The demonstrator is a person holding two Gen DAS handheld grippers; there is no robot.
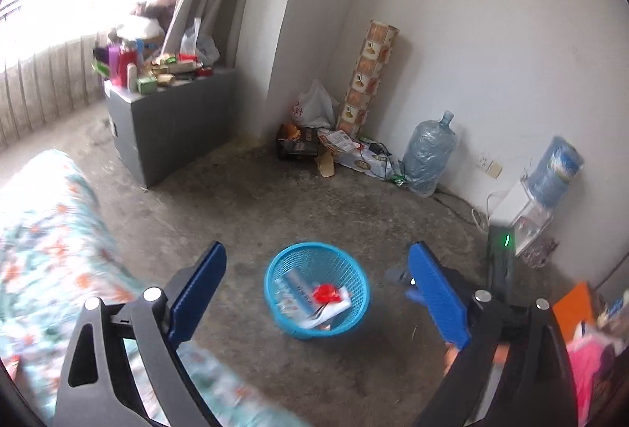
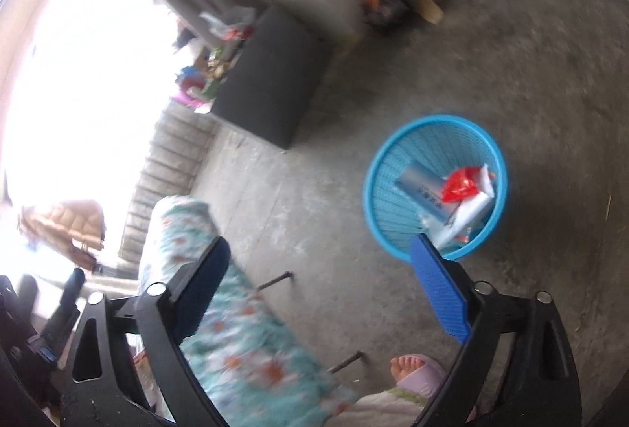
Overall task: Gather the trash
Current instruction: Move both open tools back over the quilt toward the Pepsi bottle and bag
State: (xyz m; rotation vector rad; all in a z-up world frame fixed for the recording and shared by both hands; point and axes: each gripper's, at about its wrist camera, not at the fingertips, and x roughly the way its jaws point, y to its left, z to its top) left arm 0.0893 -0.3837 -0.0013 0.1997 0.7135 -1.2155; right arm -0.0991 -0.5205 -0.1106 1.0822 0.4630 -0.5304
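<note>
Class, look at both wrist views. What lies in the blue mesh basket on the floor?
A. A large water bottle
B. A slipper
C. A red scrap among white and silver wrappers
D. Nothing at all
C: the blue mesh basket holds a red scrap on white and silver wrappers.

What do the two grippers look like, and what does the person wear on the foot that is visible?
Both the left gripper and the right gripper have flat blue fingers with a finely dotted texture, mounted on black angular arms with triangular cut-outs and round silver bolt heads. No cables or markings show on them. The person's foot wears a pale lilac open-toed slipper.
</note>
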